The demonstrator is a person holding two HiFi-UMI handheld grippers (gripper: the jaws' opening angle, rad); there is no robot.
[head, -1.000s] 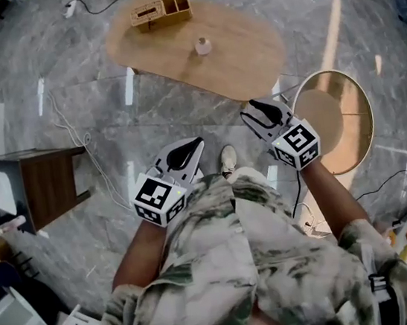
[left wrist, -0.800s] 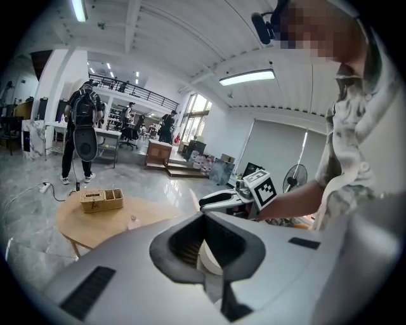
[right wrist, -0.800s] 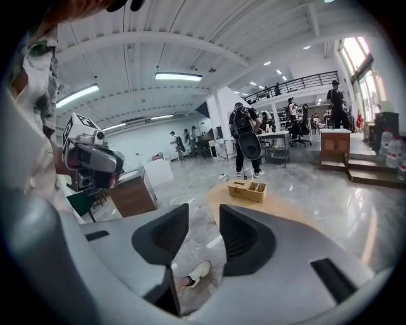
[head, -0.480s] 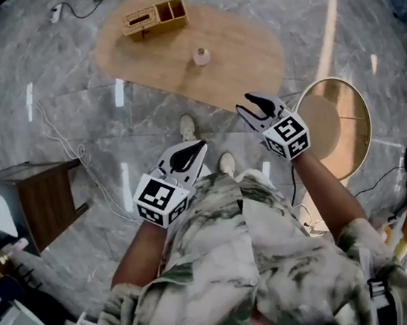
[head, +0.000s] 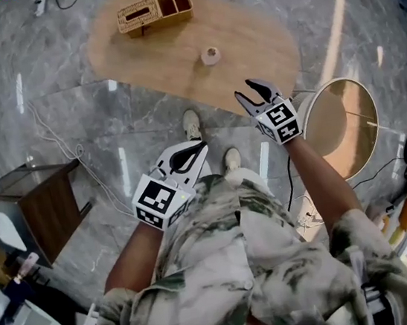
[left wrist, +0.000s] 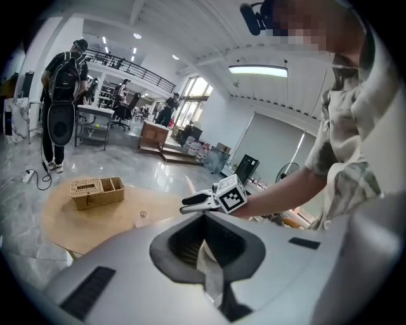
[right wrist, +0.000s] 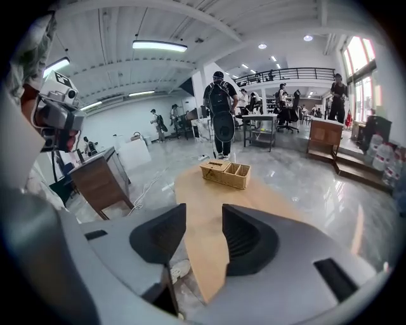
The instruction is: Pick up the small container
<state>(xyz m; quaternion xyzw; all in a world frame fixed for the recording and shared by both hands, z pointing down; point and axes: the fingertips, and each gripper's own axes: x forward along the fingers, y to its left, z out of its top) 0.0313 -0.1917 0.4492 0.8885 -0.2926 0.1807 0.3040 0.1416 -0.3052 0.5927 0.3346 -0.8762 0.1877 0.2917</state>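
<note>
The oval table (head: 262, 44) takes up the top of the head view, and its near edge runs just under the right gripper (head: 243, 88), whose tips reach over that edge. The small container (head: 210, 55) stands near the middle of the tabletop with bare wood all round it, between the basket (head: 154, 11) at the far edge and the near edge, well apart from both grippers. A round side table (head: 342, 131) sits just beside the right arm. A dark cabinet (head: 41, 211) stands well off to the left, leaving a wide stretch of floor (head: 107, 119) between, crossed only by a thin cable (head: 57, 133).

The right gripper's jaws stand apart and have just been opening, with nothing between them (only tabletop and floor show through the gap). The left gripper (head: 195, 148) hangs lower, near the person's body, its jaws together and holding nothing.

The table is pale, smooth wood with rounded ends. The basket is woven wicker, boxy and split into compartments. The container is small, pale and round. The floor is glossy grey marble with light streaks on it. The side table has a thin metal rim.

Counted: one container, one basket, two tables, one cabinet, two grippers, two shoes (head: 192, 124)
</note>
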